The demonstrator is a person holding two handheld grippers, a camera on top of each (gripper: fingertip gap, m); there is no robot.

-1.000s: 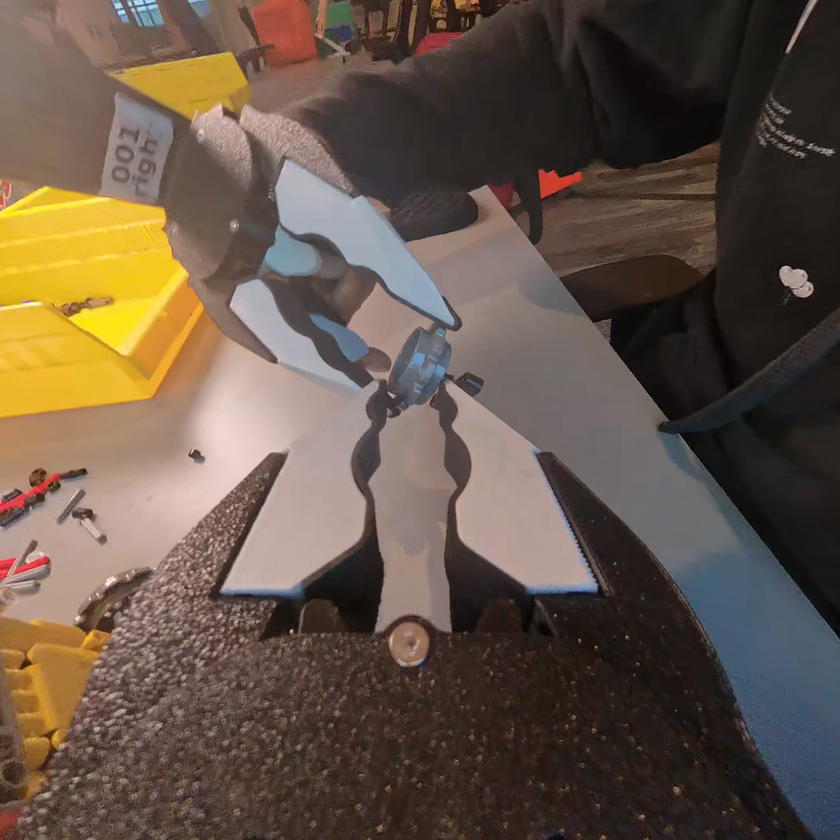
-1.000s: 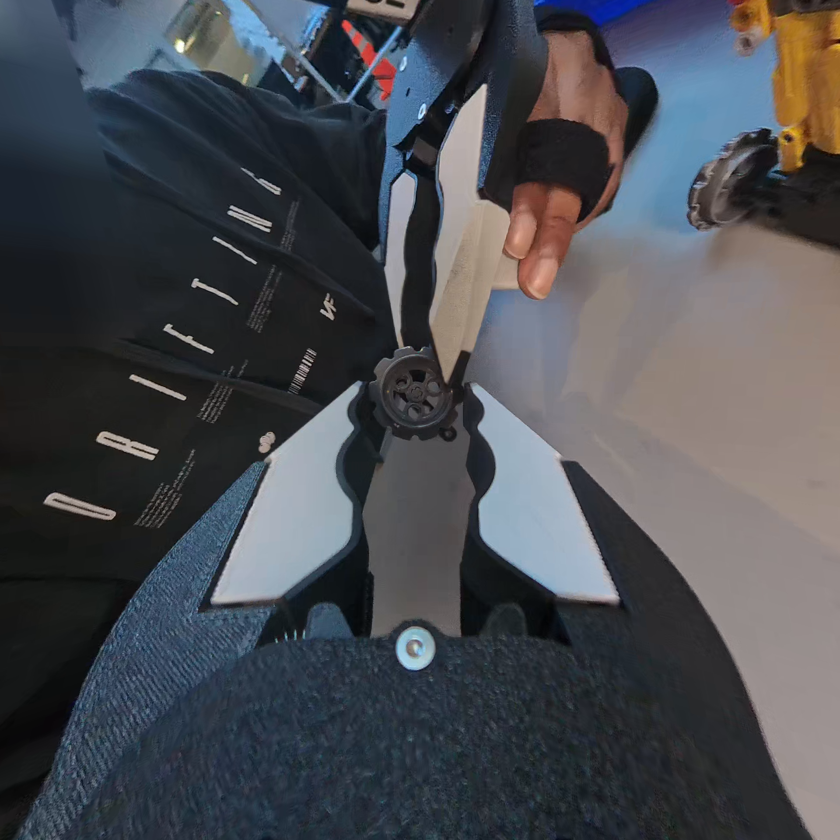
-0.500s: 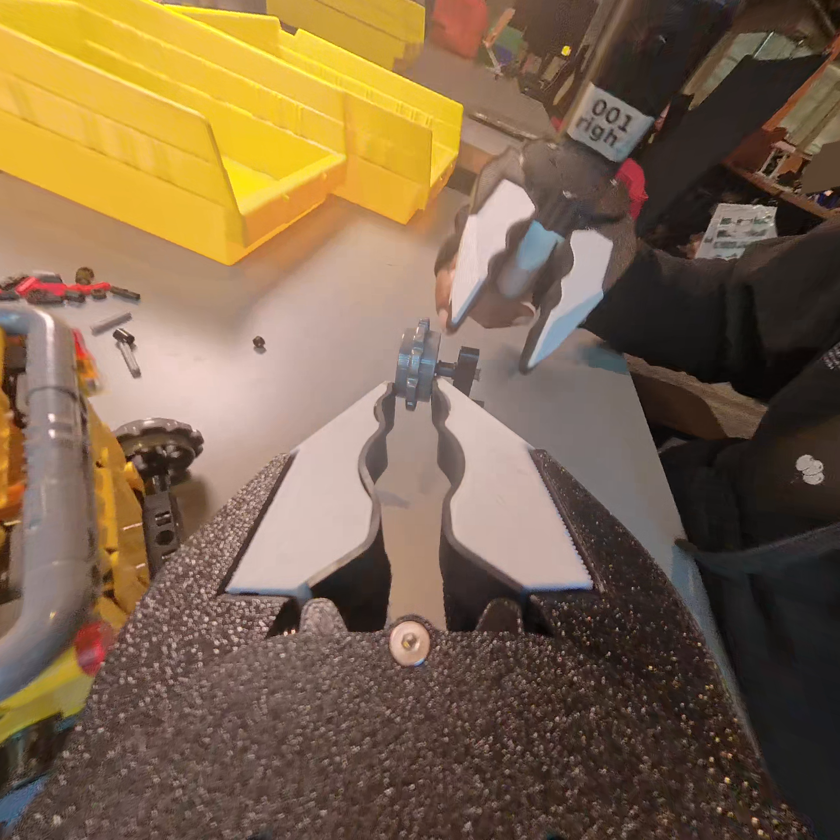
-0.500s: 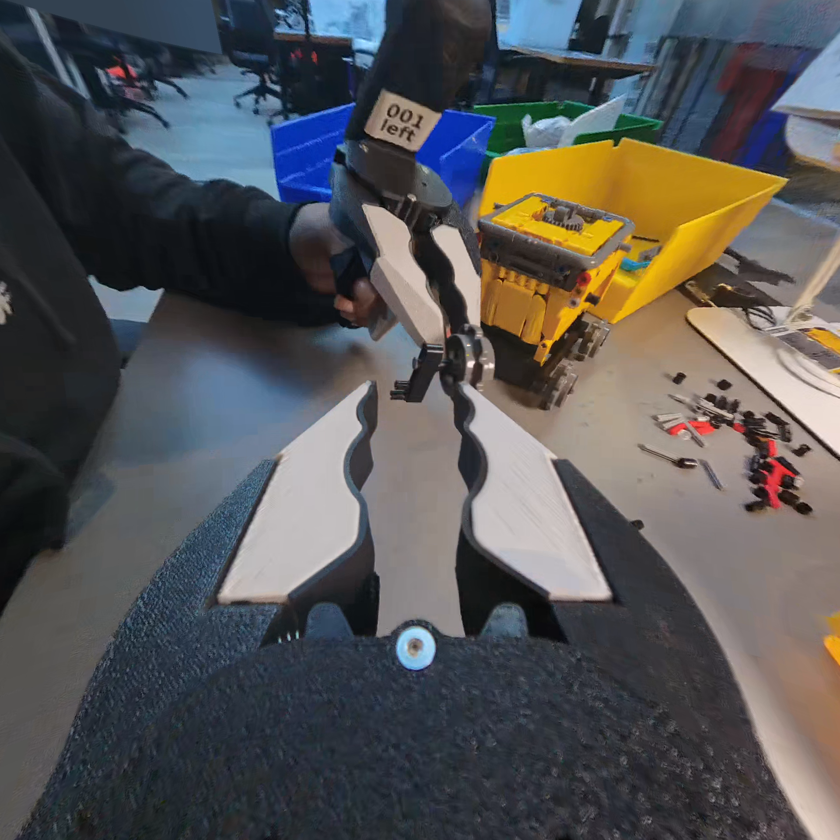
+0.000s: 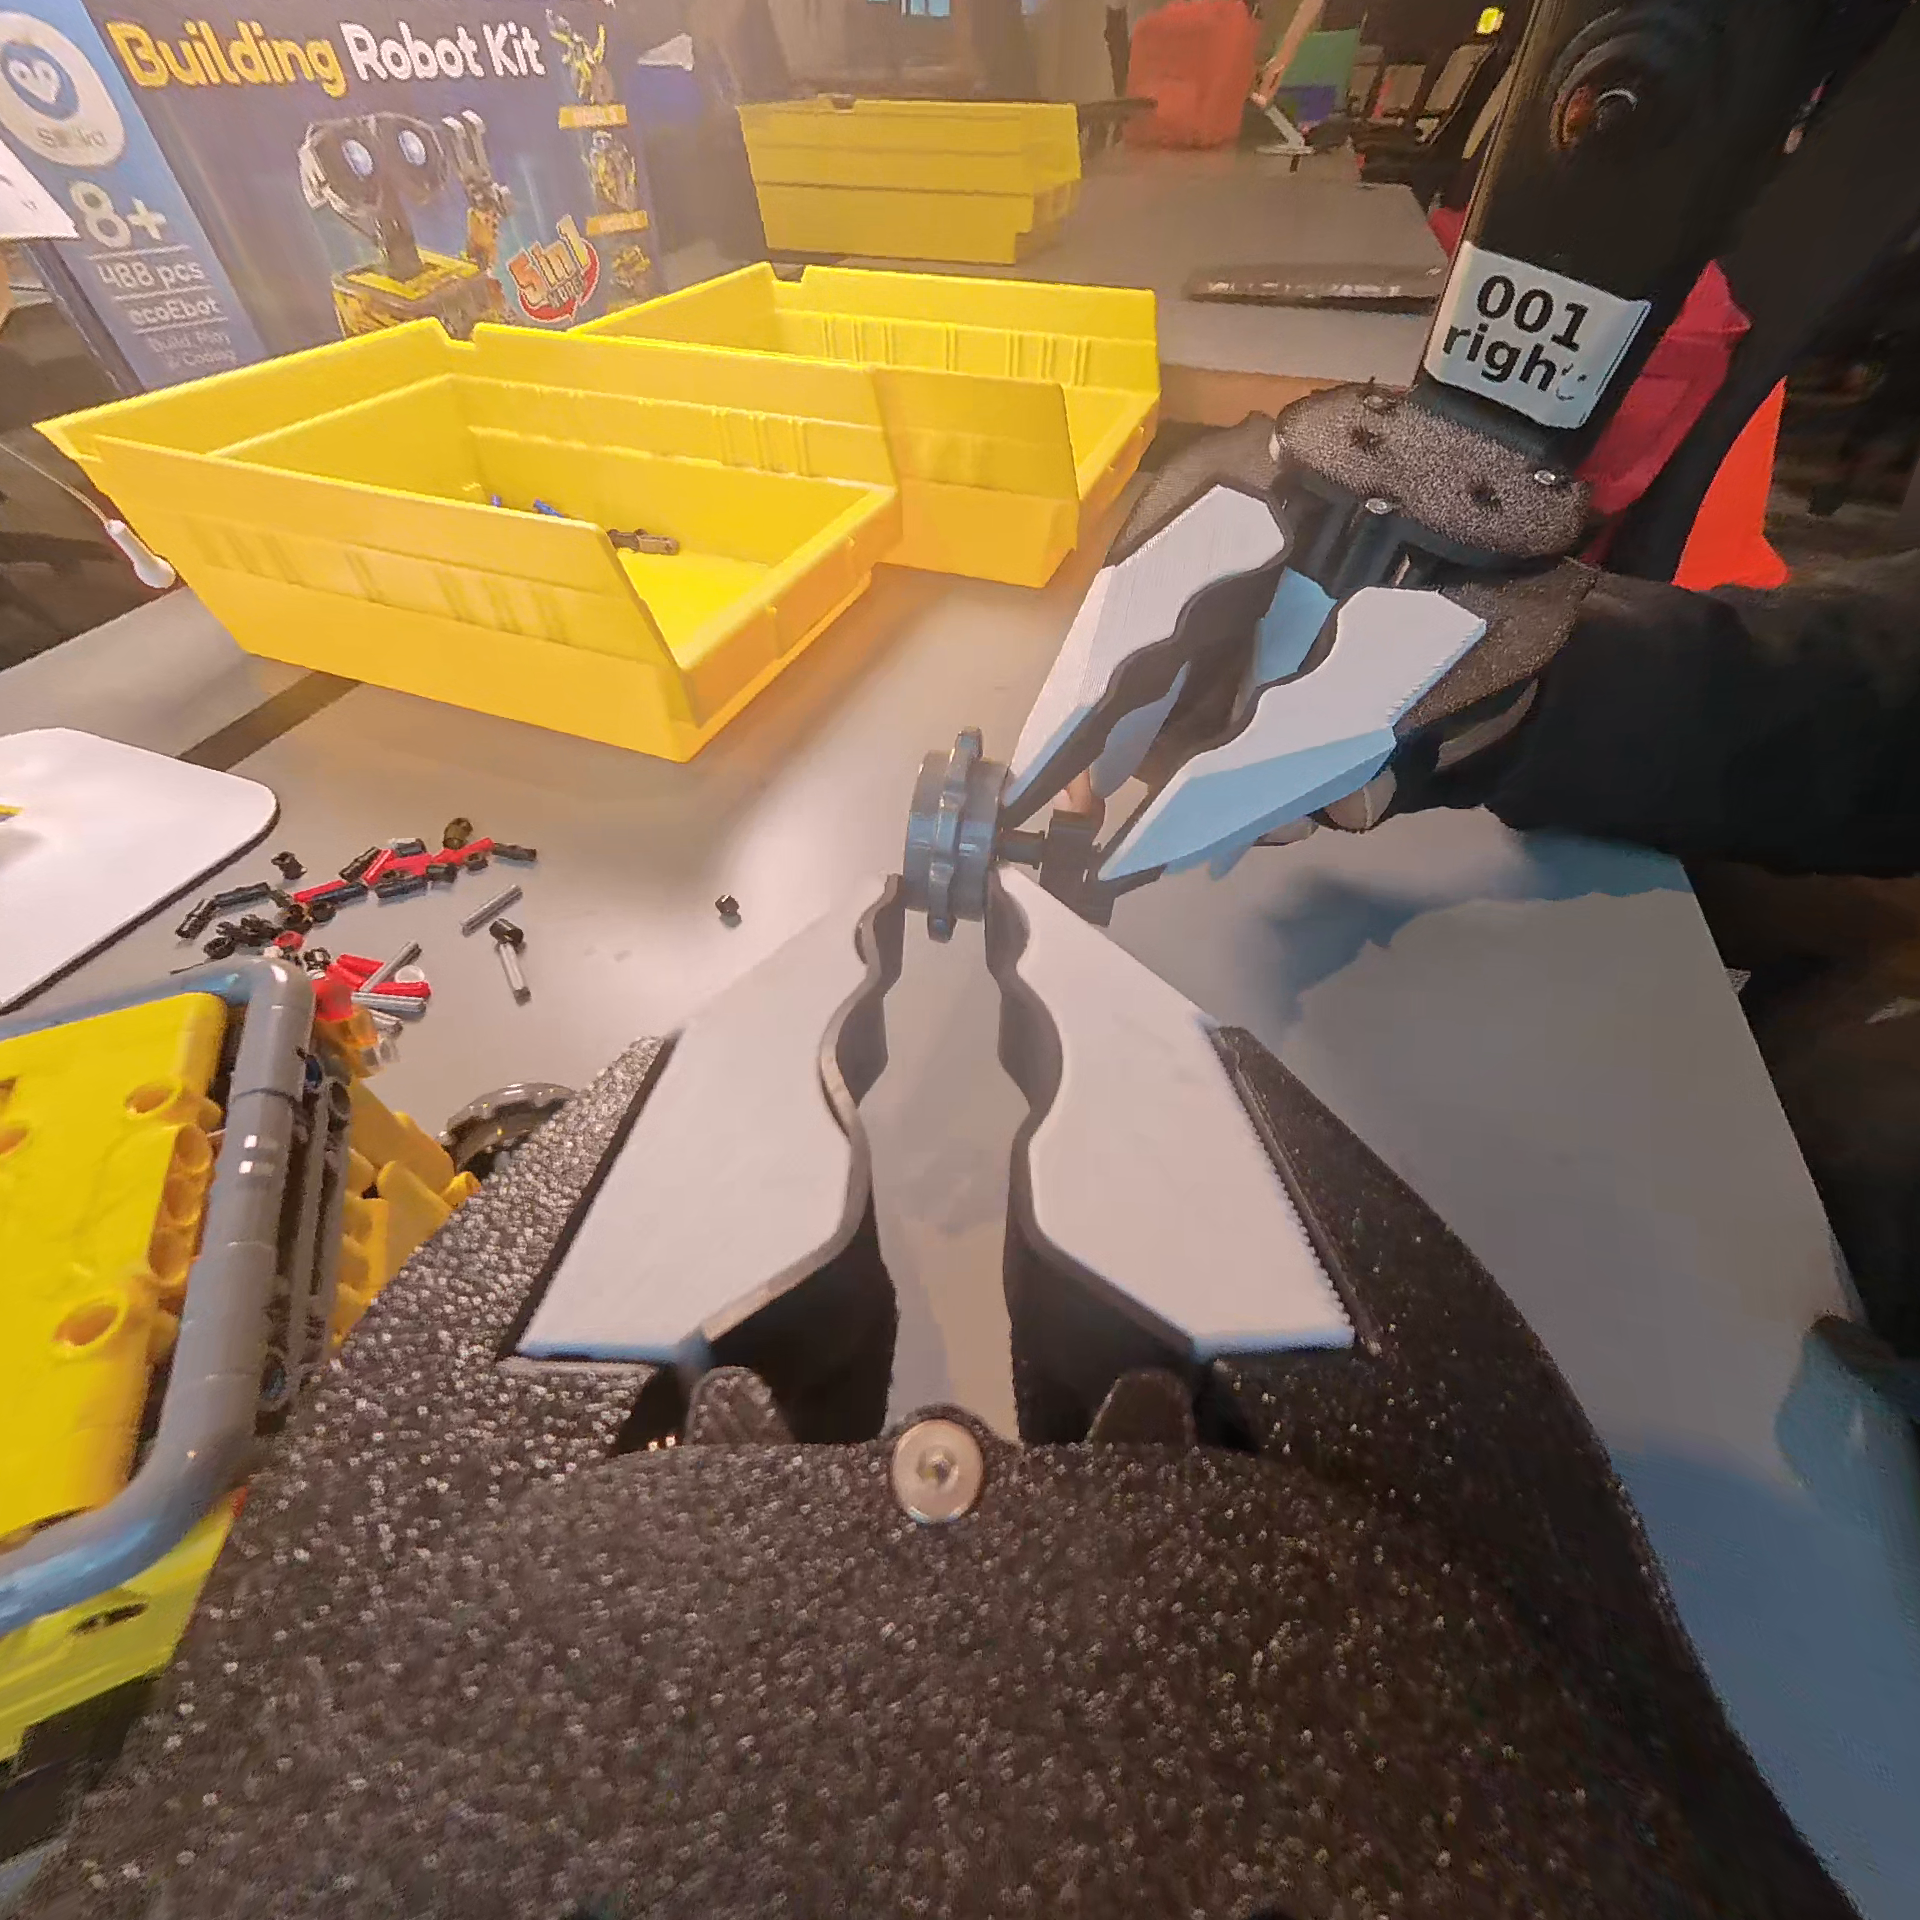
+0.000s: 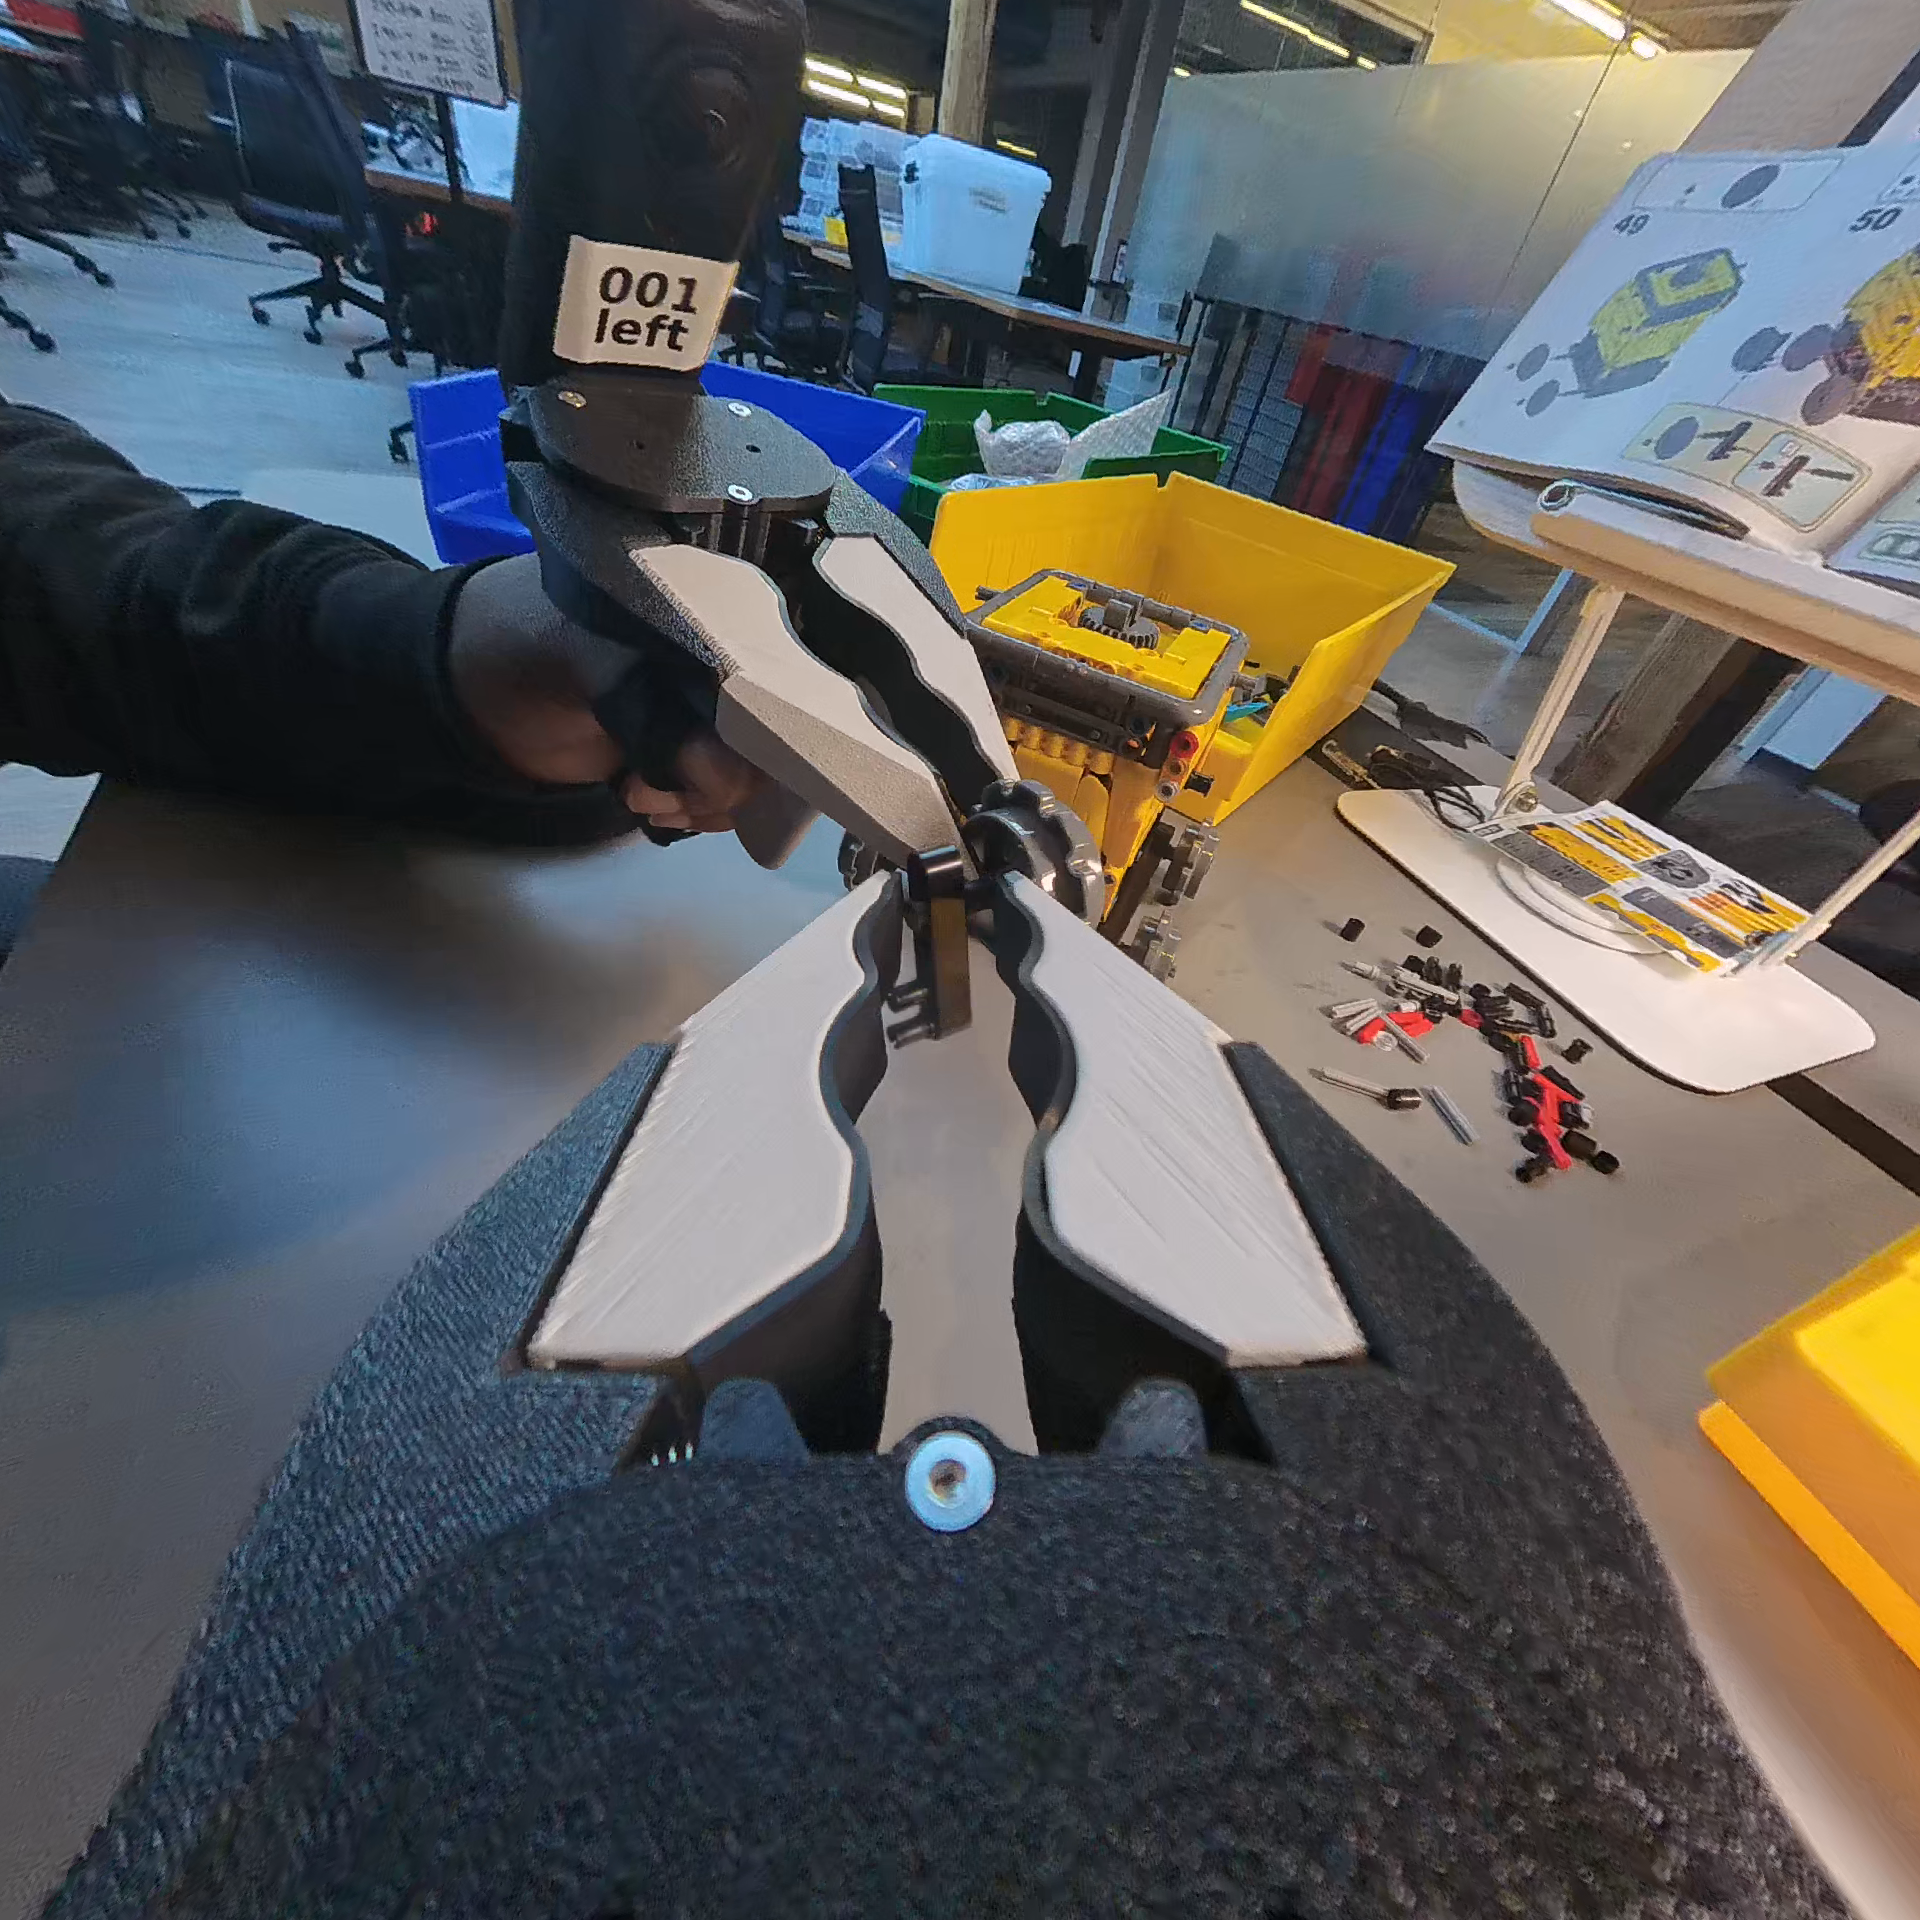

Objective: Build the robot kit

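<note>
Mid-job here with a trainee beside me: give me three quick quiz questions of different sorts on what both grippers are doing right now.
1. True or false: the left gripper grips the grey toothed wheel.
2. The black connector piece sits between which gripper's fingers? A) left B) right
3. Fill in: the loose red and black pins lie on the ____.

Key: 1 true; 2 B; 3 table.

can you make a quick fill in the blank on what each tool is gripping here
1. The left tool pinches a grey toothed ____.
2. The right tool closes on the ____ connector on the wheel's axle.
3. The open bins behind them are ____.
4. Loose small parts lie on the ____.

Missing: wheel; black; yellow; table
</note>
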